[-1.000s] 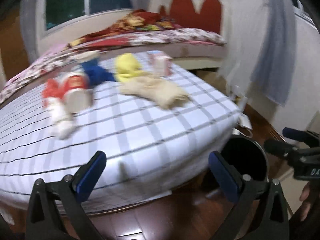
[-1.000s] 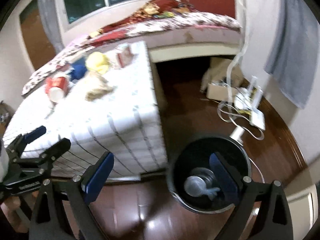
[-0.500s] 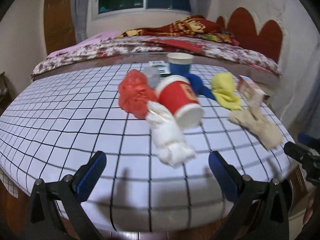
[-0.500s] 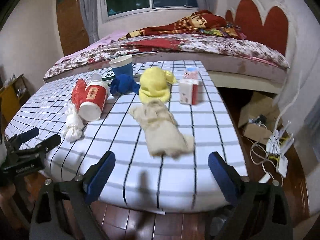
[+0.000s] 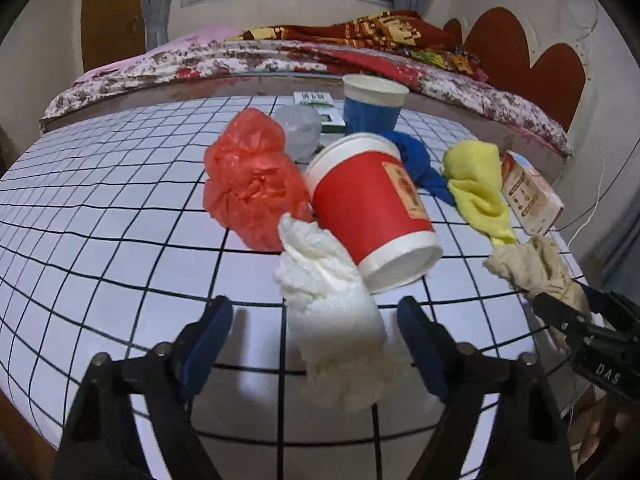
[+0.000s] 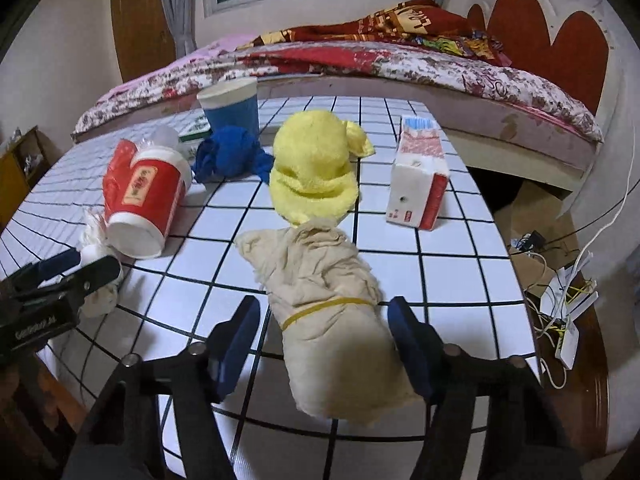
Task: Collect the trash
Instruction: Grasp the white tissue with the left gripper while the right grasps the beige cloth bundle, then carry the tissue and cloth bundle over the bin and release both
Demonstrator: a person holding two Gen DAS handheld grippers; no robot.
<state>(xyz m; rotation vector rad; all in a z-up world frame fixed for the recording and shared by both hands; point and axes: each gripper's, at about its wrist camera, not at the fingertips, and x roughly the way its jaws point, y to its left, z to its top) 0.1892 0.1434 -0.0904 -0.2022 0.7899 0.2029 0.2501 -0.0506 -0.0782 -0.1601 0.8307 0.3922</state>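
On the checked table [image 5: 100, 240] lies trash. A crumpled white tissue wad [image 5: 332, 312] sits between the open jaws of my left gripper [image 5: 316, 344]. Behind it lie a tipped red paper cup [image 5: 372, 208] and a crumpled red plastic bag [image 5: 248, 184]. My right gripper [image 6: 324, 340] is open around a beige cloth bundle [image 6: 324, 304] tied with a yellow rubber band. A yellow cloth [image 6: 316, 176], a blue cloth [image 6: 228, 156], a blue cup [image 6: 232, 108] and a small carton [image 6: 420, 180] stand further back.
A bed with a floral cover [image 6: 400, 64] runs behind the table. Cables and boxes [image 6: 560, 288] lie on the wooden floor to the right. The table's front edge is just below both grippers.
Both grippers swung from the floor bin up to the table and moved in. The left now straddles the white tissue, the right straddles the beige bundle.
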